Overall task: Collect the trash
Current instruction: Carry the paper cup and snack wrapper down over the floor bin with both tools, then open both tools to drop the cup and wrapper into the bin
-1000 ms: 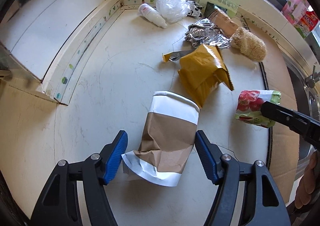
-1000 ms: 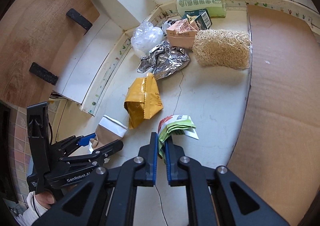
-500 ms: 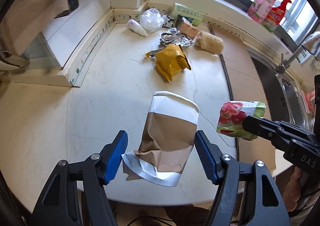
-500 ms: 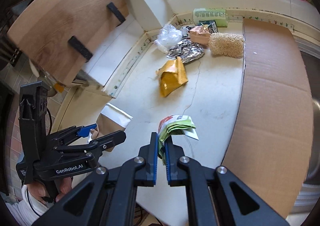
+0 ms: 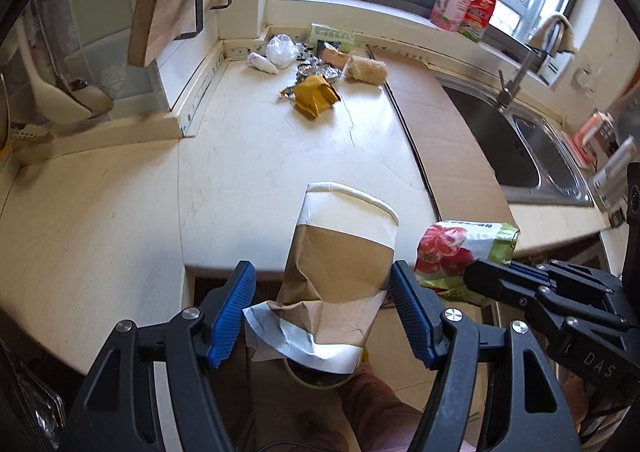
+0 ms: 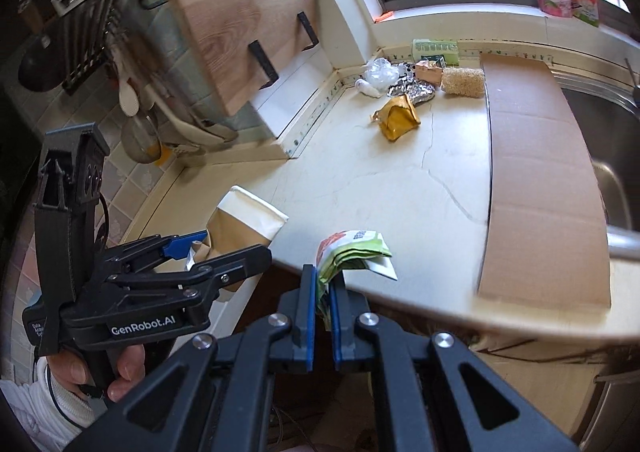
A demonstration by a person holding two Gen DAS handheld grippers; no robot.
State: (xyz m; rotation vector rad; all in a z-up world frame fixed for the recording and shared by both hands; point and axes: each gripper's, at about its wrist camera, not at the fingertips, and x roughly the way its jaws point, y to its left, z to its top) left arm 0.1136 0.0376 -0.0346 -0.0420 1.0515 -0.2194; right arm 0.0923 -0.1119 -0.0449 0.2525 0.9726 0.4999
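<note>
Now the left gripper (image 5: 324, 316), half open, clamps the paper bag (image 5: 340, 268) past the tabletop (image 5: 256, 155) edge; the right gripper (image 6: 322, 308), nearly closed, pinches a wrapper (image 6: 348, 252) there. Crumpled paper may slip; the thin wrapper could tear free.

I am reading "GenRobot.AI" in white on the left gripper (image 6: 224, 252) body, beside the crumpled paper bag (image 6: 240, 223). I am seeing "DAS" on the right gripper (image 5: 476, 280) body, right of that bag.
</note>
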